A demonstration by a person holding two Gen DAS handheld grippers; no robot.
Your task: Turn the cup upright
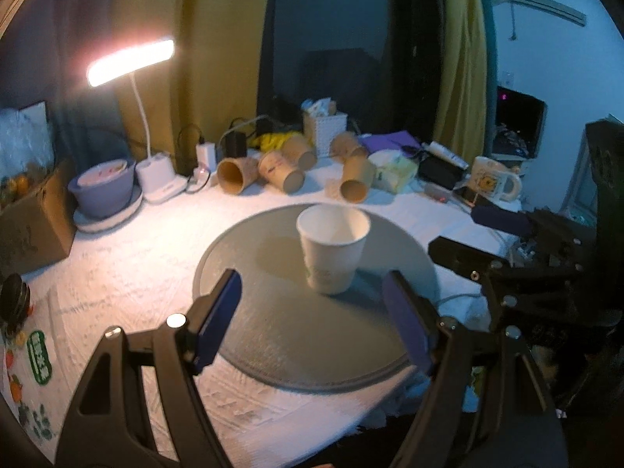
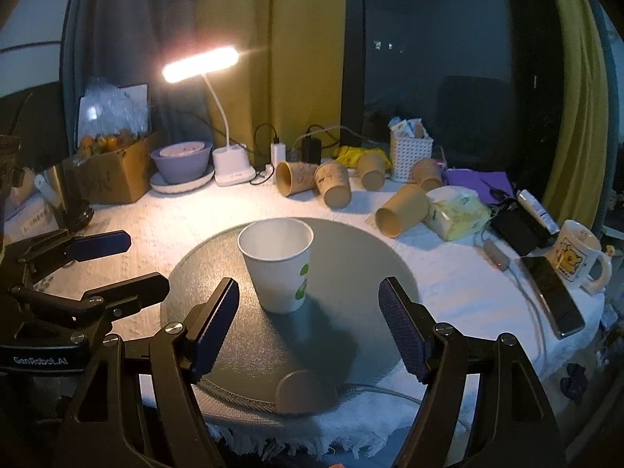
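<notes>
The white paper cup with green print [image 2: 277, 267] stands upright, mouth up, on the round grey mat [image 2: 218, 351] in the middle of the table [image 2: 448, 288]. From this I judge the flip is done, and the step in hand is only to move away cleanly.

My right tool [image 2: 308, 327] is spread wide, with nothing between its blue pads [image 2: 401, 331]; the cup is just beyond the tips. My left tool [image 1: 312, 312] is also spread and holds nothing. To do this well, I would pull both tools straight back towards the near side and keep them wide, so no pad touches the light cup and tips it.

The right view shows the green marks on the cup's right side and the left tool at the left edge. The left view shows only faint print, but it shows the other tool [image 1: 503, 222] at the right. Both views show brown paper cups lying on their sides [image 2: 401, 210] at the far side, near the lit white desk lamp [image 2: 202, 64].
</notes>
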